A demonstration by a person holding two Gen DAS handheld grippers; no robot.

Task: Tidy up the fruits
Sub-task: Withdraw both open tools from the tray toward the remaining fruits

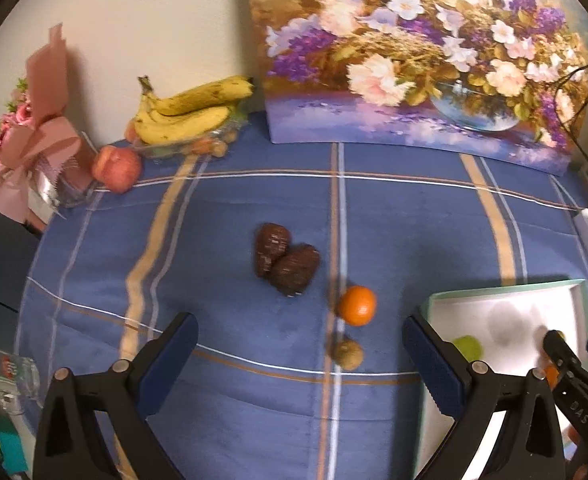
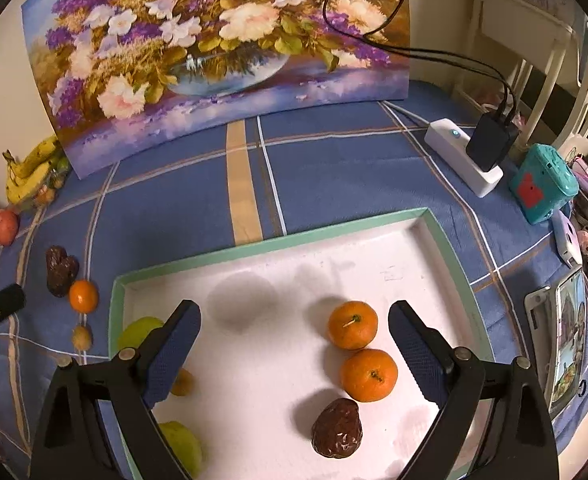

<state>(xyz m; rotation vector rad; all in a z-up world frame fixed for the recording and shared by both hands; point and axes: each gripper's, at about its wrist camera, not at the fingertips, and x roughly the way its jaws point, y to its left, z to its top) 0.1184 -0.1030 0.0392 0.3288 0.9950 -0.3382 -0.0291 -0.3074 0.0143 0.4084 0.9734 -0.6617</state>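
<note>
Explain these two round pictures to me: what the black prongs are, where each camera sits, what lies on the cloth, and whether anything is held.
The black prongs are two-finger grippers, one in each of a person's hands. Each carries a fisheye camera looking along its fingers.

The left wrist view shows the left gripper open and empty above a blue plaid tablecloth. On the cloth lie two dark brown fruits, an orange and a small brown fruit, with bananas and an apple further back.

The right wrist view shows the right gripper, also open and empty, over a white tray holding two oranges, a brown fruit and green fruits.
</note>
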